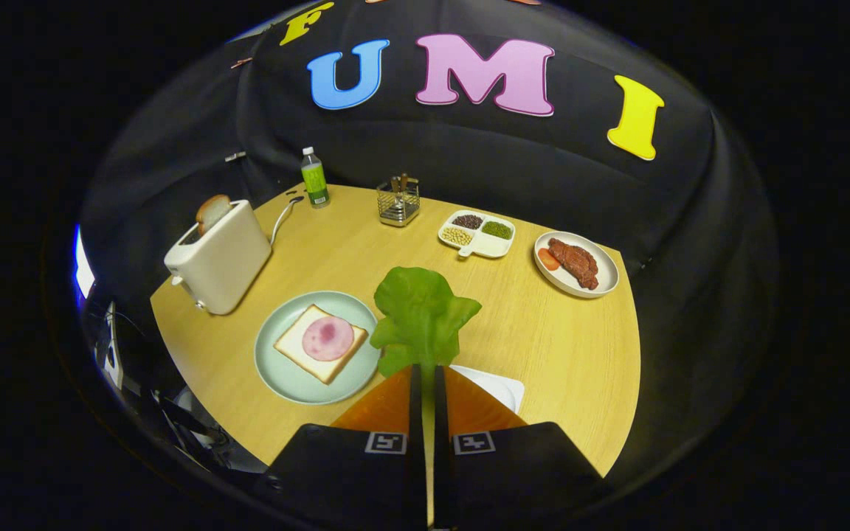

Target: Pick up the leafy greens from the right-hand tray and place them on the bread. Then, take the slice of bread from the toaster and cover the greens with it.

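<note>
My gripper [426, 371] is shut on the stem end of the leafy greens [420, 313], which stand up from between the fingers, held above the table. To the left of the fingers lies a pale green plate [286, 374] with a slice of bread [317, 346] on it, and a round pink slice of ham [327, 338] on the bread. Farther left stands the cream toaster [220, 258] with a slice of bread [212, 212] sticking out of its slot. The white tray [500, 386] lies partly hidden just behind the right finger.
On the round wooden table [543, 332], beyond the greens, are a divided dish of beans [477, 234], a white plate with meat [576, 263], a wire holder [398, 200] and a green-labelled bottle [314, 178]. The toaster's cord [282, 216] runs behind it.
</note>
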A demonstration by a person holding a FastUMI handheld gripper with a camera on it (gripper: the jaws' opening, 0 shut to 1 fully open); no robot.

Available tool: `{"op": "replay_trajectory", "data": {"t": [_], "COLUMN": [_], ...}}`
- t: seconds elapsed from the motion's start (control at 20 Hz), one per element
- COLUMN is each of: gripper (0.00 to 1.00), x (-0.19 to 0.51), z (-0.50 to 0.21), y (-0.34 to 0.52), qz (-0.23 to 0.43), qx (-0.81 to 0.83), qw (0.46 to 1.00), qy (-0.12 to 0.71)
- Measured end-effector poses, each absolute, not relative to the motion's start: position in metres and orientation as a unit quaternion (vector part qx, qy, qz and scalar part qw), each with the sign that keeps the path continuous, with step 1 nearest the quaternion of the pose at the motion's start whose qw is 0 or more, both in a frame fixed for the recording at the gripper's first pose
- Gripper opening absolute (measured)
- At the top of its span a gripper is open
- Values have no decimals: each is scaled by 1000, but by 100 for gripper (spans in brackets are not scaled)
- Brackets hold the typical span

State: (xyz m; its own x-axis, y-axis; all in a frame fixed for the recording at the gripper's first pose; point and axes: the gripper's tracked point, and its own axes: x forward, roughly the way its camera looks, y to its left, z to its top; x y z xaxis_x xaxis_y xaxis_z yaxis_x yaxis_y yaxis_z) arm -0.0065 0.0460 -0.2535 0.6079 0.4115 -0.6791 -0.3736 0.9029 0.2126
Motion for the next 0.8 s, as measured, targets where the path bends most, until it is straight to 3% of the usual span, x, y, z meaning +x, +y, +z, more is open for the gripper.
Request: {"op": "replay_trajectory", "data": {"t": [0.45,0.8], "gripper": [9,8], "x": [-18,-18], "z": [-200,-208], "y": [124,189], "qz": [266,302], "qx": [13,-1], "qw": [901,883], "qy": [342,359]}}
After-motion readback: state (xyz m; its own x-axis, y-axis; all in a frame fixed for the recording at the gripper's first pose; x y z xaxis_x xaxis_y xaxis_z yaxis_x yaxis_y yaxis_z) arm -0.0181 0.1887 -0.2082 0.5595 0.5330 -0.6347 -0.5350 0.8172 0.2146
